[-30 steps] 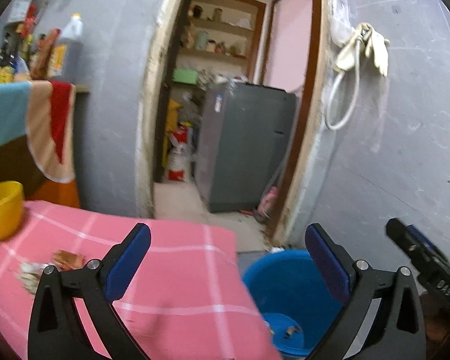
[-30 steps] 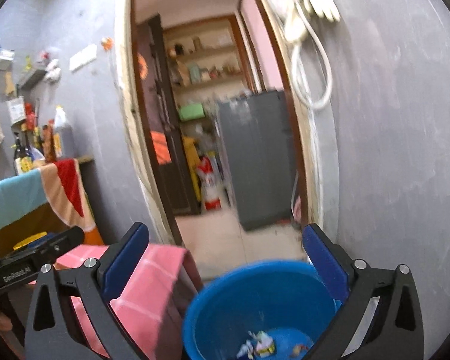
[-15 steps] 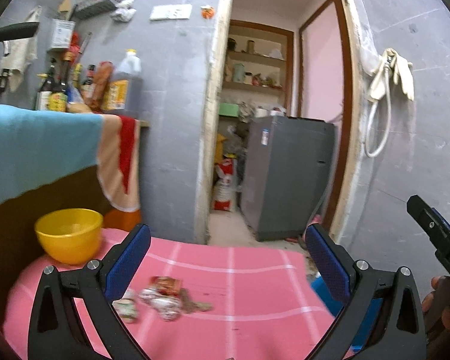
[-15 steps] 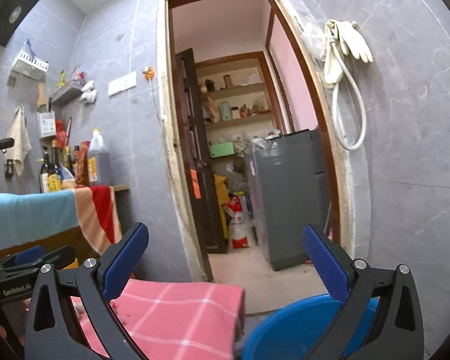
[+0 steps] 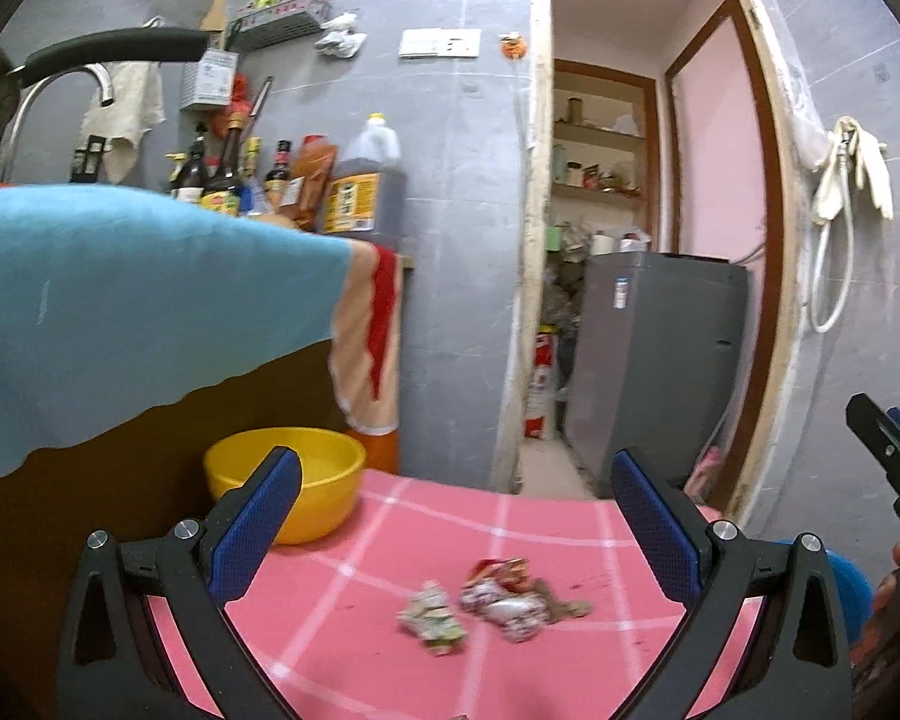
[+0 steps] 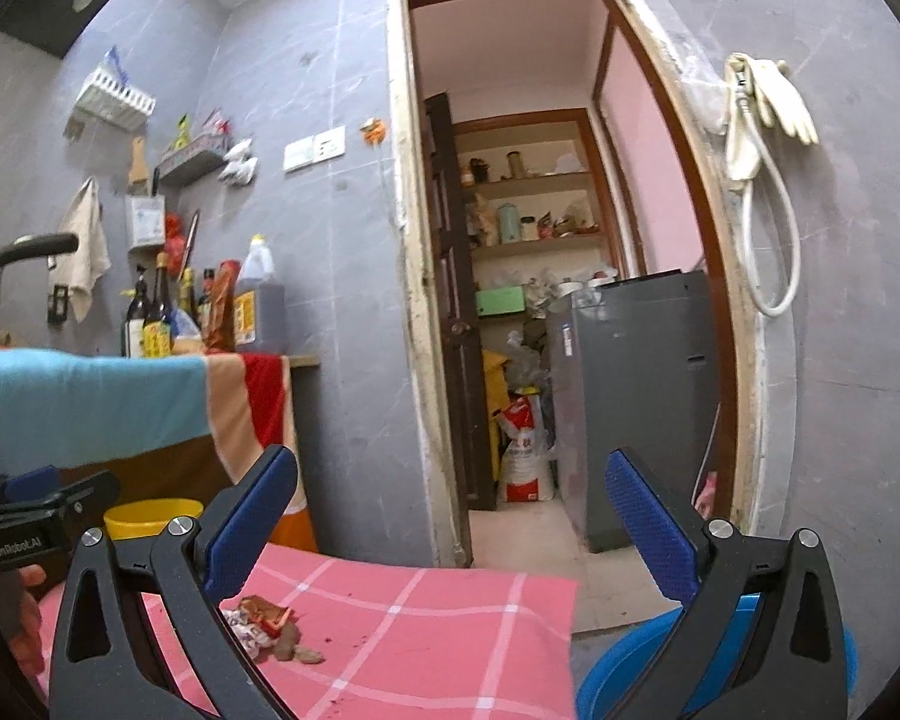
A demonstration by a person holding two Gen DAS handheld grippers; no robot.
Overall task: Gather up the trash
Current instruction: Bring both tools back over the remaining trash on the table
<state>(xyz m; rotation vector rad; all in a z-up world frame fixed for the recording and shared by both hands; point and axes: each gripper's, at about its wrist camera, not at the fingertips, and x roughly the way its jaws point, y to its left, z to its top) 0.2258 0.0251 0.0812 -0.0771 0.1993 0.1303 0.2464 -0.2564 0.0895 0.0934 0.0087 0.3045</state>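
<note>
— Jaws on the left gripper point(image 5: 456, 516)?
— Standing spread, gripping nothing; crumpled wrappers point(image 5: 492, 603) are lying between them on the pink-checked bench point(image 5: 390, 540), a yellow bowl point(image 5: 312, 480) sitting behind.
— And the right gripper point(image 6: 450, 516)?
— Jaws spread too, holding nothing; the wrappers point(image 6: 264, 627) are lying lower left, a blue bin point(image 6: 624, 660) sitting beside the bench.
</note>
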